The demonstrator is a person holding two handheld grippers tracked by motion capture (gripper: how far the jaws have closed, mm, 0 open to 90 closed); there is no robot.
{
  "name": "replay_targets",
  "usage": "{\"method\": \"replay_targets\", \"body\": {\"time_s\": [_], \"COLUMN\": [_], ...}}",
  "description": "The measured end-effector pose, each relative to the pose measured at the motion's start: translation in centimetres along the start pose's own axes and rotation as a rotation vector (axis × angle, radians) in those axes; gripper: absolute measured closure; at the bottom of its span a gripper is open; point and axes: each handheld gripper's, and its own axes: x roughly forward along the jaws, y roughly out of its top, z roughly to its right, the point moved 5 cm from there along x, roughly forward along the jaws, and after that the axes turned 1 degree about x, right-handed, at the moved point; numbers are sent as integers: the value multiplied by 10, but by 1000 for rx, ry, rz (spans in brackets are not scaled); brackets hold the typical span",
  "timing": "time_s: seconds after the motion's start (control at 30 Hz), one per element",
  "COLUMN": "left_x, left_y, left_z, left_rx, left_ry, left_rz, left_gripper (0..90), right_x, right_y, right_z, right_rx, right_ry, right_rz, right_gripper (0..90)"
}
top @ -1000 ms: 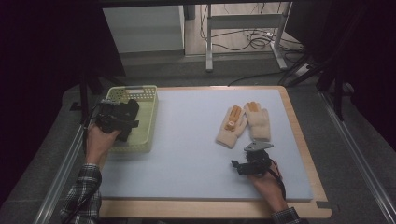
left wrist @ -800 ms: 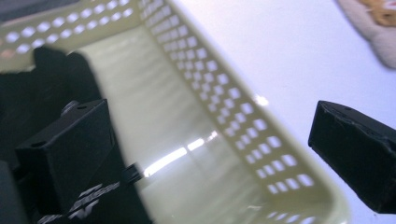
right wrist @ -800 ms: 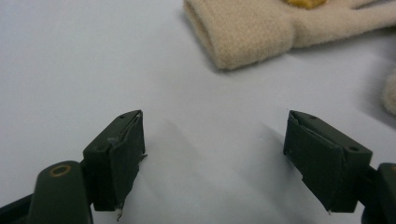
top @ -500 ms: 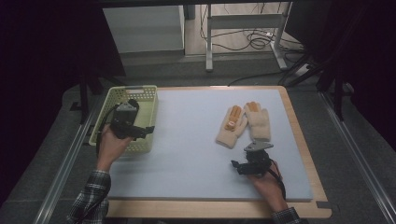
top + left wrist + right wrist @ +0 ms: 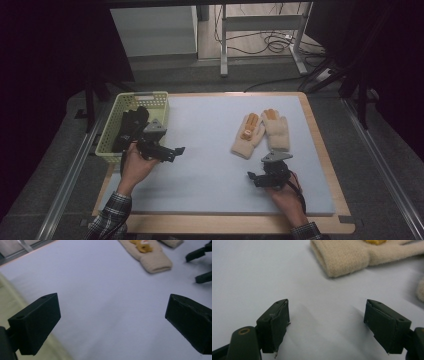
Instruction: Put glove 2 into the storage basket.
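two cream gloves [image 5: 260, 132] lie side by side on the far right of the pale mat [image 5: 210, 165], cuffs toward the near edge, touching or nearly so. the left one carries an orange patch; the right one is plain. one pale green basket [image 5: 131, 125] sits at the far left edge of the mat with something dark in it, probably dark gloves, though how many cannot be told.

the left gripper [image 5: 172, 151] hangs over the mat just right of the basket, jaws spread wide with nothing between them, pointed toward the gloves. the right gripper [image 5: 254, 179] rests low, near the cuffs of the gloves, jaws also wide apart and empty; in its own view the patched glove's cuff [image 5: 342, 258] lies just beyond the fingertips.

the step in hand looks like fetching a cream glove for the basket. to do it well, the closest gripper should come in low over a cuff, pinch the thick knit edge squarely, and take only one glove, lifting clear before carrying it left.
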Motion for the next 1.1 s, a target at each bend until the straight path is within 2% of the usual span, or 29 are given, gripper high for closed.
{"method": "replay_targets", "body": {"time_s": [0.27, 0.4, 0.47, 0.57, 0.83, 0.87, 0.93, 1.1], "left_x": [11, 22, 27, 34, 50, 51, 51, 52], "left_y": [-7, -24, -32, -45, -83, -86, -87, -87], "left_z": [37, 52, 55, 57, 51, 50, 48, 48], "left_rx": [53, 75, 72, 56, 14, 19, -4, -12], "left_ry": [-44, -38, -40, -43, 0, 10, 1, 3], "left_rz": [1, -25, -37, -56, -126, -140, -130, -129], "left_gripper": [3, 3, 3, 3, 4, 5, 8, 12], "right_x": [0, 0, 0, 0, 0, 0, 0, 0], "right_y": [0, 0, 0, 0, 0, 0, 0, 0], "right_z": [0, 0, 0, 0, 0, 1, 0, 1], "right_rx": [0, 0, 0, 1, 0, 1, 3, 4], "right_ry": [0, 0, 0, 1, 2, 2, 4, 6], "right_rz": [0, 0, 0, 1, 0, 0, 0, 0], "right_gripper": [201, 201, 201, 201, 201, 201, 201, 203]}}
